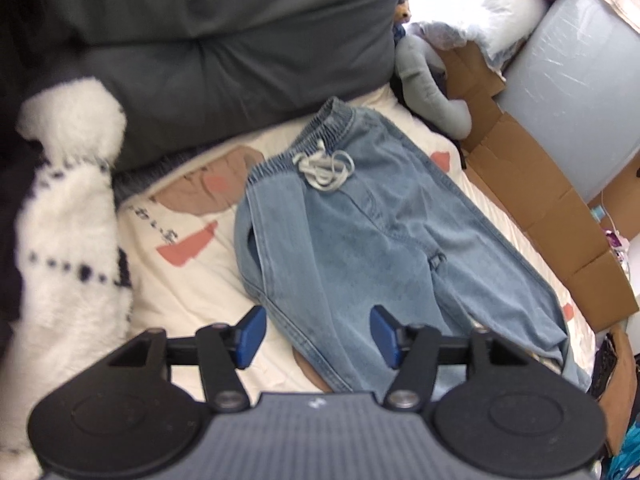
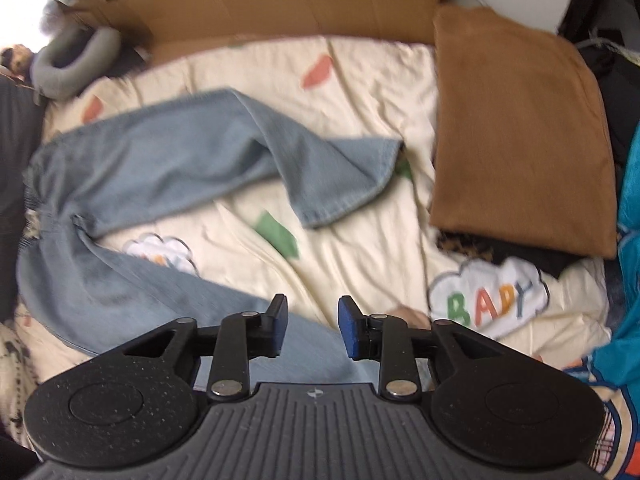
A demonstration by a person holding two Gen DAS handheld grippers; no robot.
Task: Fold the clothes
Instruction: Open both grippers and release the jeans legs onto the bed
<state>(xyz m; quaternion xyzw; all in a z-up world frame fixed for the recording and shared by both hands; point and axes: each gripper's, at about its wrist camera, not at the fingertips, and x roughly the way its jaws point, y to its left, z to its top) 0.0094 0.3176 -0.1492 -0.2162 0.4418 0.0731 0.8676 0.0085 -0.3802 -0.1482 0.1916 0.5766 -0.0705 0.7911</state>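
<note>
Bed (image 2: 360, 92): we see a cream quilt printed with coral and green shapes and a cloud patch reading "BABY"; everything here lies on it.
Cardboard (image 1: 540, 184): flattened sheets along the bed's edge, at 3 o'clock in our left view; we cannot make out a box with anything in it.
Grey cushion (image 1: 224, 52): at 12 o'clock in the left view, just beyond the waistband.
Jeans (image 1: 360, 240): light blue, spread flat on the quilt at the centre of the left view, elastic waistband and white drawstring (image 1: 324, 170) toward 12 o'clock; in the right view one leg bends over toward 3 o'clock, its hem near the brown garment.
Brown garment (image 2: 520, 132): folded, at 2 o'clock in the right view, resting on a darker stack.
Left hand-held gripper (image 1: 318, 336): released, blue pads apart above the jeans, nothing between them.
Right hand-held gripper (image 2: 312, 328): released, narrower gap, over a jeans leg, gripping nothing.
</note>
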